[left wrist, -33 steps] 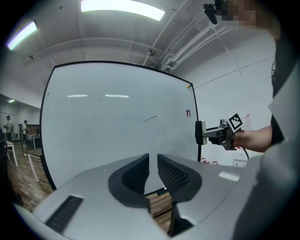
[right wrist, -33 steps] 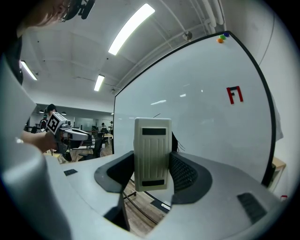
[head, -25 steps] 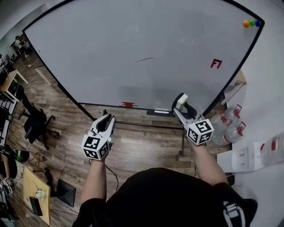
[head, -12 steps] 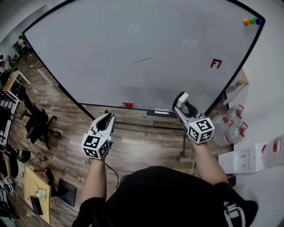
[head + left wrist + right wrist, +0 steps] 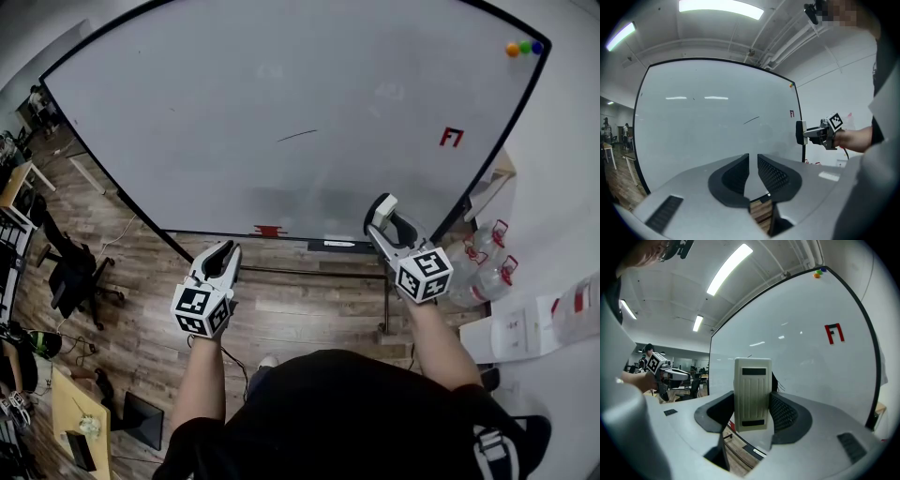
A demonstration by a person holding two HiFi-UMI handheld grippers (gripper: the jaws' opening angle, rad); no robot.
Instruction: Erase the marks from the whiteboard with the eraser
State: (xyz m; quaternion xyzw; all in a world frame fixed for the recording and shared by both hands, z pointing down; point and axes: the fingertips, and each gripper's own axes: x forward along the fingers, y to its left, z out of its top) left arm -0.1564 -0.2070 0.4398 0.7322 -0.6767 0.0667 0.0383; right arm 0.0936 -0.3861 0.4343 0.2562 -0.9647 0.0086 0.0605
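Two hand-held grippers hang before the large white, black-framed whiteboard [image 5: 234,112]. The right gripper [image 5: 377,223] has its jaws clamped on a cream, ribbed, rectangular plastic eraser [image 5: 752,394], held upright in front of the board's lower right part; whether it touches the surface cannot be told. The left gripper [image 5: 753,158] is empty, jaws drawn to a narrow slit. A thin dark stroke [image 5: 297,136] lies mid-board, with a red mark [image 5: 451,137] to its right.

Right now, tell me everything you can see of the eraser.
The eraser is a cream, ribbed block, plastic by its look, with two dark slots on its back and a dark pad on the far side. It stands upright, clamped in the right gripper, facing the lower right of the whiteboard; contact cannot be told.
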